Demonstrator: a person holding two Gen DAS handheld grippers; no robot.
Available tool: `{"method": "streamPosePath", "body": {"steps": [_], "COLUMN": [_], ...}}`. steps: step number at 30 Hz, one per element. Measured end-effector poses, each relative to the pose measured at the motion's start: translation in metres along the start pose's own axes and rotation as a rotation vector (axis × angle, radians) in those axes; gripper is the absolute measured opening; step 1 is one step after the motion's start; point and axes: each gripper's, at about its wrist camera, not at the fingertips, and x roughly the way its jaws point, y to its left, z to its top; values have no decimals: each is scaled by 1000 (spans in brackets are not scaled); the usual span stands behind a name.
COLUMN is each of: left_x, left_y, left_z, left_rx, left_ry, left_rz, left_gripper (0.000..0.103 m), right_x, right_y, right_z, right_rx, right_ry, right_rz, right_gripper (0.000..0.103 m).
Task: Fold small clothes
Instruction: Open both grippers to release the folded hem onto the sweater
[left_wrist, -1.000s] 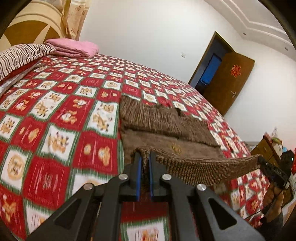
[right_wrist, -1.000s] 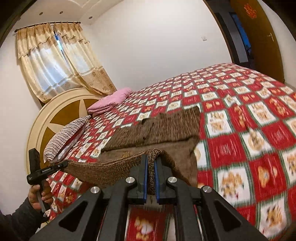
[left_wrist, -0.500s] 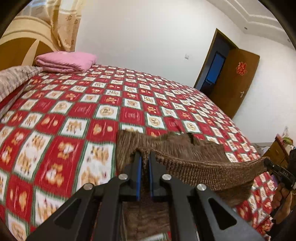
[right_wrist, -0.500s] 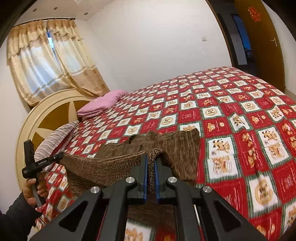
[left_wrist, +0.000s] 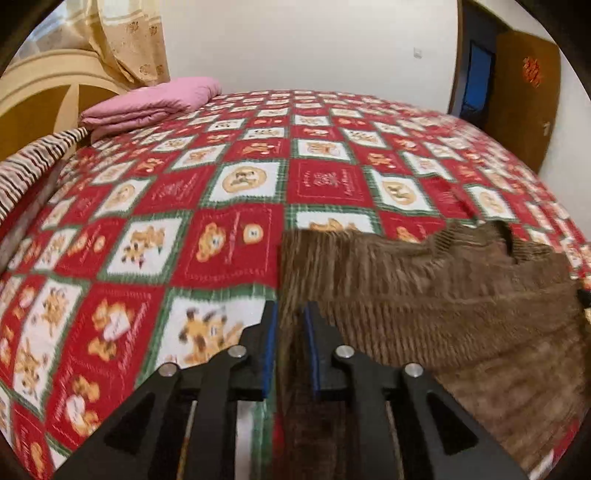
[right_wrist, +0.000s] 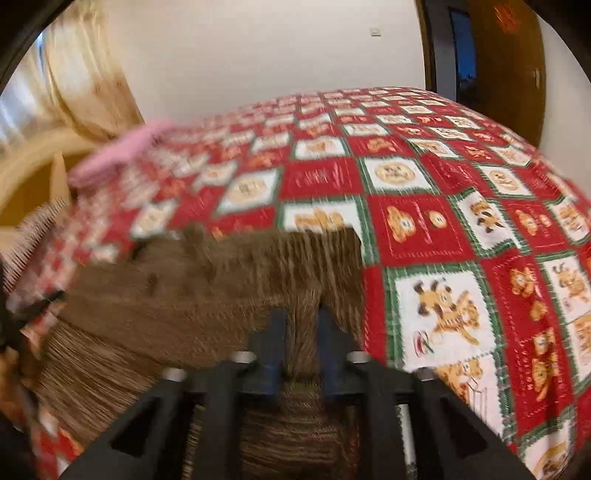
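Note:
A brown knitted sweater (left_wrist: 424, 295) lies on the red patterned bedspread (left_wrist: 184, 206), its near half folded over toward the far half. My left gripper (left_wrist: 290, 325) is low over the sweater's left corner, jaws slightly apart with the knit between them. My right gripper (right_wrist: 301, 328) is at the sweater (right_wrist: 207, 302) right corner, jaws also slightly apart with knit between them. Both views are blurred by motion.
A folded pink blanket (left_wrist: 151, 103) and a striped pillow (left_wrist: 33, 162) lie by the headboard (left_wrist: 40, 88) at the far left. Curtains (left_wrist: 129, 40) hang behind. A brown door (left_wrist: 524, 96) stands open at the far right.
Both grippers carried the sweater's near edge forward and down over the far half. The jaws, tightly shut before, have now parted a little.

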Motion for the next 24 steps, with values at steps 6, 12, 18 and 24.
{"method": "streamPosePath", "body": {"steps": [6, 12, 18, 24], "left_x": [-27, 9, 9, -2], "left_y": [-10, -29, 8, 32], "left_z": [-31, -1, 44, 16], "left_rx": [200, 323, 125, 83], "left_ry": [-79, -56, -79, -63], "left_rz": [122, 288, 348, 305], "left_gripper": [81, 83, 92, 103], "right_x": [-18, 10, 18, 11], "right_y": [40, 74, 61, 43], "right_z": [-35, -11, 71, 41], "right_rx": [-281, -470, -327, -302], "right_ry": [8, 38, -69, -41], "right_rz": [-88, -205, -306, -262], "right_gripper": [67, 67, 67, 67]}}
